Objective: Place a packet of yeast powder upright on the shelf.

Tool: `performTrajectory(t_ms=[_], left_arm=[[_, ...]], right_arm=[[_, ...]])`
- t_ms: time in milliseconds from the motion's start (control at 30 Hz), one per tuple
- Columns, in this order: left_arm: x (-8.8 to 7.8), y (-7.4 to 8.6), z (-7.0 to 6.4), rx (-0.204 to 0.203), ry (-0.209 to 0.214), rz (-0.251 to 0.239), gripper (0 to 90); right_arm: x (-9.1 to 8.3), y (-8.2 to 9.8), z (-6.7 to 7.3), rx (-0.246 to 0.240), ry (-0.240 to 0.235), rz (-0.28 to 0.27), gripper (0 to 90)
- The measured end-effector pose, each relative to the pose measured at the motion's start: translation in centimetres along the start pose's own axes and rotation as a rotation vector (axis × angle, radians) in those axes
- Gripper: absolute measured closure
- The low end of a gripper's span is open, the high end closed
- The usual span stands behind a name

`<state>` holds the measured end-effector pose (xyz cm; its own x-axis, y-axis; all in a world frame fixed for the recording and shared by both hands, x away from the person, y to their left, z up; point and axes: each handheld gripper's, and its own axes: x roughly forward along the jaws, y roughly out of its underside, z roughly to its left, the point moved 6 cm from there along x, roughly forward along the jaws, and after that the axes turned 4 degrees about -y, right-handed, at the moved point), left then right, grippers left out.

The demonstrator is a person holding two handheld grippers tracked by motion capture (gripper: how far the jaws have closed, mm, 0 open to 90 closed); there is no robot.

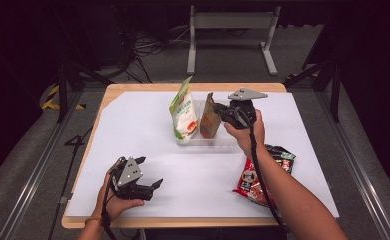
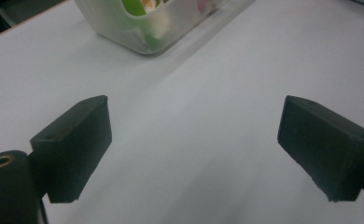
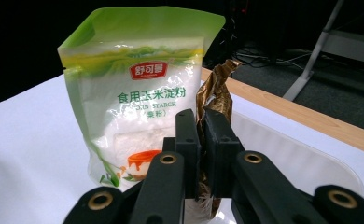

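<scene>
A clear plastic bin [image 1: 208, 141] stands at the middle of the white table. In it stands upright a green and white corn starch bag [image 1: 185, 115] [image 3: 133, 93], and just to its right a brown-gold bag [image 1: 209, 117] [image 3: 215, 93]. My right gripper [image 1: 222, 114] [image 3: 202, 116] reaches into the bin from the right and is shut on the brown-gold bag's edge, its pads pinching the foil. My left gripper [image 1: 150, 171] [image 2: 194, 149] rests low at the near left of the table, open, with only bare white surface between its fingers.
A red and black snack packet [image 1: 253, 182] lies flat at the near right, partly under my right forearm. The bin's corner [image 2: 138, 37] shows far ahead of the left gripper. A wooden table edge [image 1: 193, 86] borders the white sheet, with a metal stand on the floor behind it.
</scene>
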<state>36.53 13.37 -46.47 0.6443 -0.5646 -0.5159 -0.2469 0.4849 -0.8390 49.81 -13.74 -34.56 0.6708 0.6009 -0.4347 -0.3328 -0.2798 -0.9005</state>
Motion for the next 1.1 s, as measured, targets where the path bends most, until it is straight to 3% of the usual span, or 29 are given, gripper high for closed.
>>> performTrajectory(t_ms=[333, 667, 1100], left_arm=[[0.1, 0.1, 0.0, 0.000, 0.002, 0.004, 10.7], [0.5, 0.2, 0.6, -0.013, 0.009, 0.003, 10.7], [0.0, 0.4, 0.5, -0.013, 0.004, 0.003, 10.7]], right_arm=[[-0.2, 0.1, 0.2, -0.021, -0.043, 0.006, 81.7], [-0.3, -0.1, 0.4, -0.066, -0.110, 0.036, 64.8], [-1.1, 0.2, 0.6, -0.114, -0.113, 0.059, 61.0]])
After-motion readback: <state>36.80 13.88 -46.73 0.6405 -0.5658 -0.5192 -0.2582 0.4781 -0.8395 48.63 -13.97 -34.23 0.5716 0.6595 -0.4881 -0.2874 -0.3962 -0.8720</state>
